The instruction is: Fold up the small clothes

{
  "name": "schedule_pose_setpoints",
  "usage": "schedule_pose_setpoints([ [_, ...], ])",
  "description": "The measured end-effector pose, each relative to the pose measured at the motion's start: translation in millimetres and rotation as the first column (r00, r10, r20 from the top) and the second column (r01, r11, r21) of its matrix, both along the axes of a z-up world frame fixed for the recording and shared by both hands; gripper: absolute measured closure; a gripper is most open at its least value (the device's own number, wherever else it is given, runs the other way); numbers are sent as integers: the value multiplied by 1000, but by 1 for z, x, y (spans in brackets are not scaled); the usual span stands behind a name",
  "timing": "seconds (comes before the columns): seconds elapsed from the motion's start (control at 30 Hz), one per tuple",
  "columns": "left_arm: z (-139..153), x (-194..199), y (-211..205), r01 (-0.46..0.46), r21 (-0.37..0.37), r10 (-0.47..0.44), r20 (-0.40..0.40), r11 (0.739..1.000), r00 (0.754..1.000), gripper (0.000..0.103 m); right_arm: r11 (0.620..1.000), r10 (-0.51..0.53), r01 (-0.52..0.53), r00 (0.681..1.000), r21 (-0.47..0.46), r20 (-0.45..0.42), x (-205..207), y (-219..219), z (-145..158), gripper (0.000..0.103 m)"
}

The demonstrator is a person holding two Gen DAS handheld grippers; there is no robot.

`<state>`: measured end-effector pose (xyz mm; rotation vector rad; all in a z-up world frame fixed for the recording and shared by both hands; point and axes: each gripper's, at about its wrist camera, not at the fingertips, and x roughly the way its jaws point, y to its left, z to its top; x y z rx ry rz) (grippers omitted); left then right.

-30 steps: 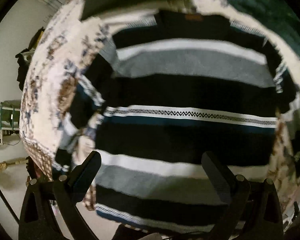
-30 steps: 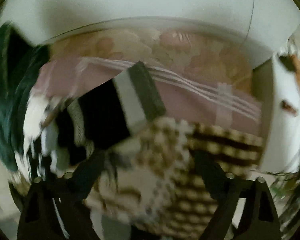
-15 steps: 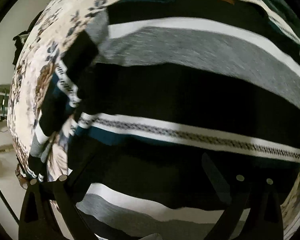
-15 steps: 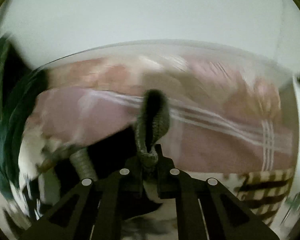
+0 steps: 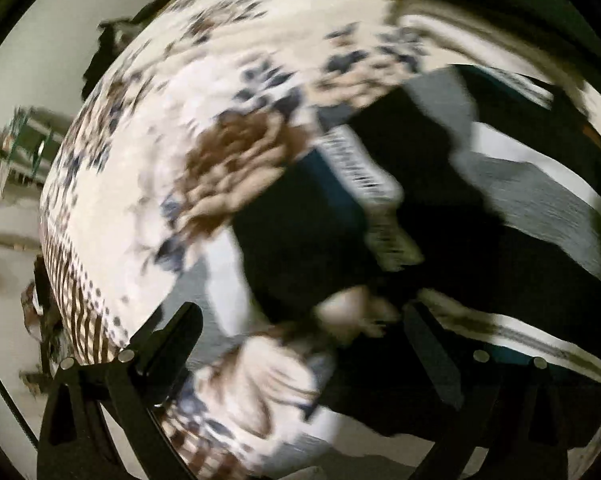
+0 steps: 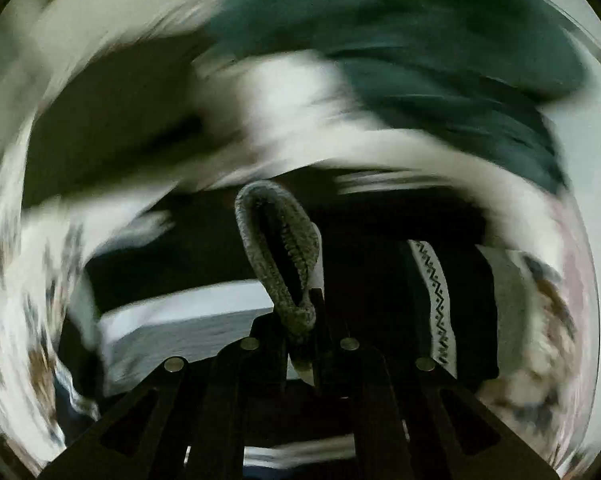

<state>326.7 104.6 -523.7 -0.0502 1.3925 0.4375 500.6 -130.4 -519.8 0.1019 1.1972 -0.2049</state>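
Sleeve fabric lay between my left tool (image 5: 300,354), whose fingers stood spread apart over the striped sweater (image 5: 532,196) without pinching anything. That sweater was spread on the floral bedspread (image 5: 204,92), probably flattened there for folding; its stripes ran slantwise across the left view, so I judged the body's long axis crossed them. My right tool (image 6: 300,344) had just been closing and was clenched on the grey ribbed cuff (image 6: 278,248), which stood up in a loop, apparently for drawing the sleeve inward.
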Motion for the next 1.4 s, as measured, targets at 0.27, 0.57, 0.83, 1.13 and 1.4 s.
schedule_pose_setpoints([
  [0.27, -10, -8, 64, -103, -18, 103, 8, 995, 995, 0, 970, 202, -212, 975, -119, -91, 12, 165, -73, 94],
  [0.57, -7, -14, 98, -122, -54, 124, 24, 991, 992, 0, 977, 206, -195, 969, 90, -139, 15, 157, -81, 63],
  [0.83, 16, -85, 156, -199, -122, 199, -9, 972, 980, 0, 939, 68, -20, 990, 345, -126, -79, 11, -45, 39],
  [1.13, -36, -174, 229, -435, -365, 422, -119, 823, 898, 0, 946, -73, 162, 950, 279, -304, -173, -48, -89, 39],
  [1.4, -52, -180, 239, -433, -484, 448, -91, 761, 889, 90, 956, -19, 114, 943, 269, -333, -193, -27, -110, 39],
])
